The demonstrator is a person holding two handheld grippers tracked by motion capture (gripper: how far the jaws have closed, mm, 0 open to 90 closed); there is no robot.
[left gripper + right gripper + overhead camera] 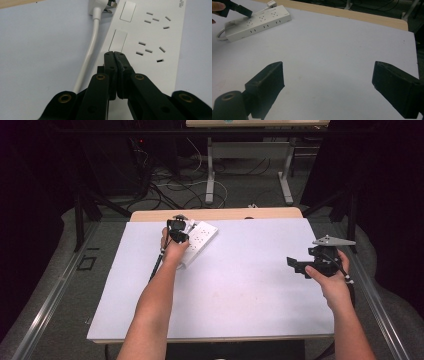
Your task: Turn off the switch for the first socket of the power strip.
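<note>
Lying flat, power strip [199, 241] runs diagonally under closed left claw [114, 53].

White power strip [199, 241] lies flat on the table [240, 290], near the far edge toward the far-left corner, set at a slant to that edge. Socket face up, rectangular switches [118, 40] beside each socket group. White cord [88, 53] runs along one long side; white plug [102, 7] rests at the far end.

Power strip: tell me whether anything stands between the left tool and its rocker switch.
Nothing visible does. The left tool, jaws shut, sits right at the lower rocker switch of the power strip; its white cable runs off to one side, clear of the tips.
</note>
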